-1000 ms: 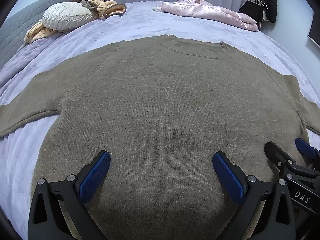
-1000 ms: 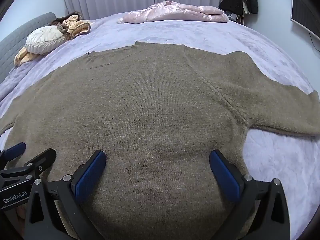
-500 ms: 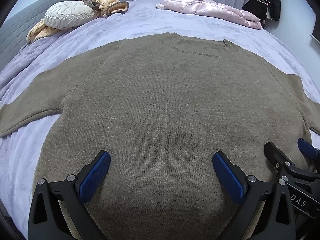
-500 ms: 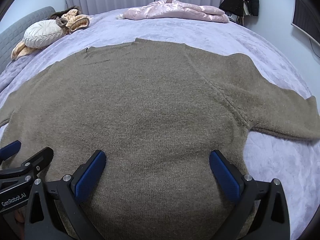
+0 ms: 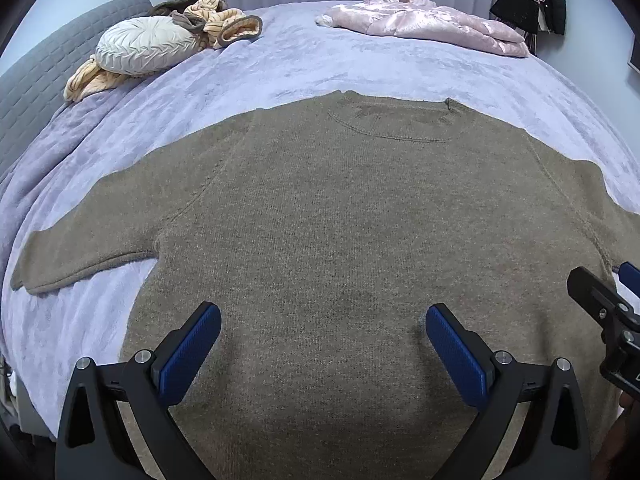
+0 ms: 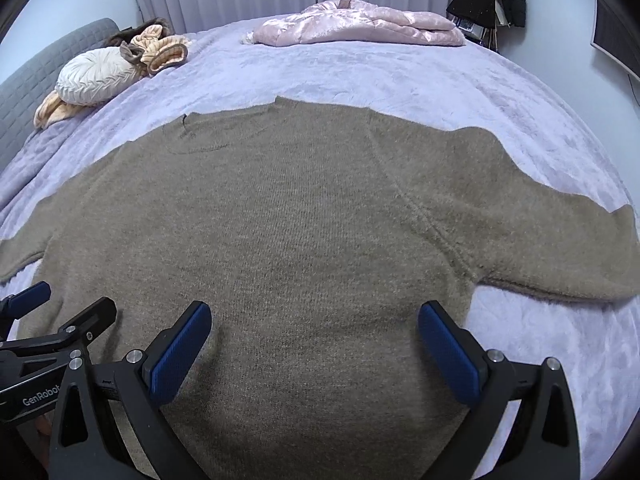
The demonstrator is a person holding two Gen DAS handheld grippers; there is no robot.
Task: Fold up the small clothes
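Left wrist view shows the brown sweater [image 5: 340,240] spread flat on the bed [image 5: 320,64], neckline at the far side, hem nearest the camera, both sleeves stretched out to the sides. The left tongs [image 5: 322,344] hang over the lower body of the sweater with their blue pads wide apart and nothing between them. In the right wrist view the right tongs [image 6: 314,342] stand likewise spread and empty above the hem area, nearer the right sleeve [image 6: 540,248]. The left sleeve [image 5: 88,252] lies well out to the other side. Farther off on the bed are a pink jacket [image 5: 424,22] and a round cushion [image 5: 146,44] with beige clothing [image 5: 222,20] beside it.

By my reading no fold is made yet; the garment is laid out and the work stands at the start. The next move likely calls for each pair of tongs to pinch an edge, a sleeve or a side, and carry it across the body without dragging the rest askew.
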